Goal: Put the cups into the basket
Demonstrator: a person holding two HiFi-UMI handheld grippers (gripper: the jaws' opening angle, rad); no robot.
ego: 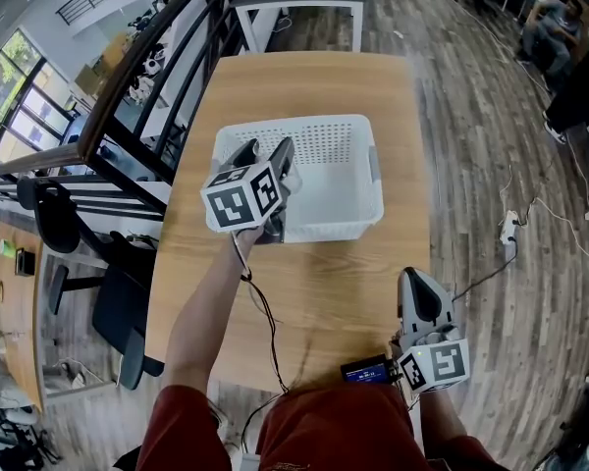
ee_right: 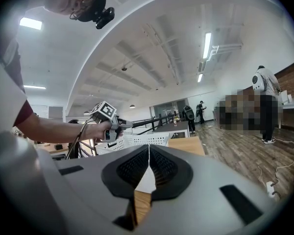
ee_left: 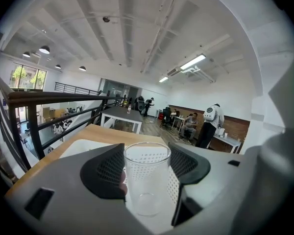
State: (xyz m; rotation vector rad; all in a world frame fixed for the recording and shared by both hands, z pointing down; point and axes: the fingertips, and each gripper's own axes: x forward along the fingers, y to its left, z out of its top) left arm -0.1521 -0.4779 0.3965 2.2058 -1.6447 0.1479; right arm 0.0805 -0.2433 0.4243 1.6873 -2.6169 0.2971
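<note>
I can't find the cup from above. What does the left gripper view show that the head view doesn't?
Only the left gripper view: a clear cup, upright, gripped between the left gripper's pads. Only the head view: the right gripper, near the table's right edge, and the left gripper's marker cube. Both: the white perforated basket on the wooden table.
</note>
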